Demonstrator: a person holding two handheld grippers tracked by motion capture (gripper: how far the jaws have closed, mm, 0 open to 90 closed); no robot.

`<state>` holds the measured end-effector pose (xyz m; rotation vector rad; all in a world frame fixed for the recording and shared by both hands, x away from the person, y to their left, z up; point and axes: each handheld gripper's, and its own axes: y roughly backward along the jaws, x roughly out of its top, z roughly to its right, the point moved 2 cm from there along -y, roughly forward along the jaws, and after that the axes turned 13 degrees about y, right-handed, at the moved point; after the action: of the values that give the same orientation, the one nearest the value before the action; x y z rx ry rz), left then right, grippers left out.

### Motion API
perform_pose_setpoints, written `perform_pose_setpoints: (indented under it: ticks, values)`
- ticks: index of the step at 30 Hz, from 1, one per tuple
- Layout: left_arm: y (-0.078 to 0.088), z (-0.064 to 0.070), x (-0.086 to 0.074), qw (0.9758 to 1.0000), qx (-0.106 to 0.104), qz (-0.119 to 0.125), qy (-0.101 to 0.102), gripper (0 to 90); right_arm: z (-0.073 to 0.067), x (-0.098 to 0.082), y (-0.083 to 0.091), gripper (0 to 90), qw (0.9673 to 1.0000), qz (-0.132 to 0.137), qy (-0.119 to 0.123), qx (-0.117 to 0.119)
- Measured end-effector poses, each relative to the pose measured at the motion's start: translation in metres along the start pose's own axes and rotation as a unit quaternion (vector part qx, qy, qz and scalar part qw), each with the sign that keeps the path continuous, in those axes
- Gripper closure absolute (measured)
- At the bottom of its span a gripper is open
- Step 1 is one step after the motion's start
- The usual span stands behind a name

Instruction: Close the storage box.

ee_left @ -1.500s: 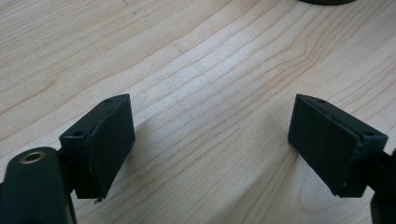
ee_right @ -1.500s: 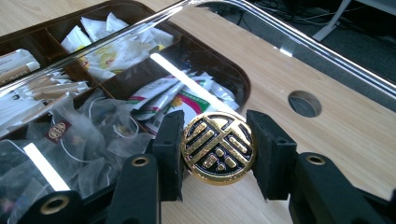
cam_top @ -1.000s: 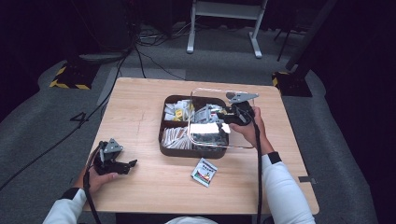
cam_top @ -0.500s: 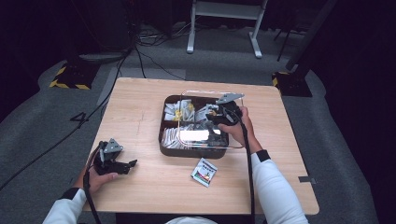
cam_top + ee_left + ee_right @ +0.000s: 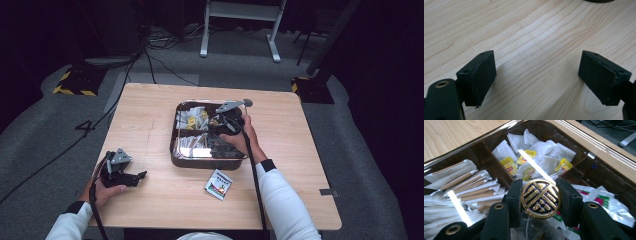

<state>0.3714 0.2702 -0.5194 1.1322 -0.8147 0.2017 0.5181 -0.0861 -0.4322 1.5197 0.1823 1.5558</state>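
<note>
A dark compartment tray [image 5: 173,150] sits mid-table with tea bags [image 5: 529,167] and paper-wrapped sticks [image 5: 466,185] inside. My right gripper [image 5: 226,122] [image 5: 540,187] is over the tray's right half, shut on the round gold-and-black knob [image 5: 540,198] of a clear lid [image 5: 456,202] that lies across the tray. My left gripper [image 5: 137,176] [image 5: 537,75] rests near the table's front left, jaws wide open over bare wood, nothing between them.
A small colourful packet [image 5: 218,184] lies on the wooden table [image 5: 145,115] just in front of the tray. Cables and a metal stand base [image 5: 240,30] are on the floor beyond the far edge.
My right gripper has carried the clear lid by its knob leftward and slightly down, from the tray's right side to over the tray. The left gripper has stayed put.
</note>
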Motion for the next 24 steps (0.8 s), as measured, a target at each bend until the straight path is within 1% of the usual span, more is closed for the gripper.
perform_pose_setpoints:
  ticks: [5, 10, 11, 13, 19, 24]
  values:
    - [0.000, 0.000, 0.000, 1.0000, 0.000, 0.000, 0.000, 15.1, -0.004, 0.002, -0.010, 59.3, 1.0000, -0.003, -0.004, 0.005]
    - [0.000, 0.000, 0.000, 1.0000, 0.000, 0.000, 0.000, 15.1, -0.005, 0.001, -0.019, 59.3, 0.9999, -0.006, -0.013, 0.008]
    - [0.000, 0.000, 0.000, 1.0000, 0.000, 0.000, 0.000, 15.1, -0.005, 0.001, -0.020, 59.3, 0.9998, -0.008, -0.015, 0.008]
    - [0.000, 0.000, 0.000, 1.0000, 0.000, 0.000, 0.000, 15.0, -0.006, 0.001, -0.021, 59.3, 0.9998, -0.002, -0.019, 0.007]
    - [0.000, 0.000, 0.000, 1.0000, 0.000, 0.000, 0.000, 15.1, -0.006, 0.002, -0.024, 59.3, 0.9998, -0.004, -0.017, -0.002]
    - [0.000, 0.000, 0.000, 1.0000, 0.000, 0.000, 0.000, 15.1, -0.004, 0.003, -0.026, 59.3, 0.9997, -0.002, -0.024, -0.005]
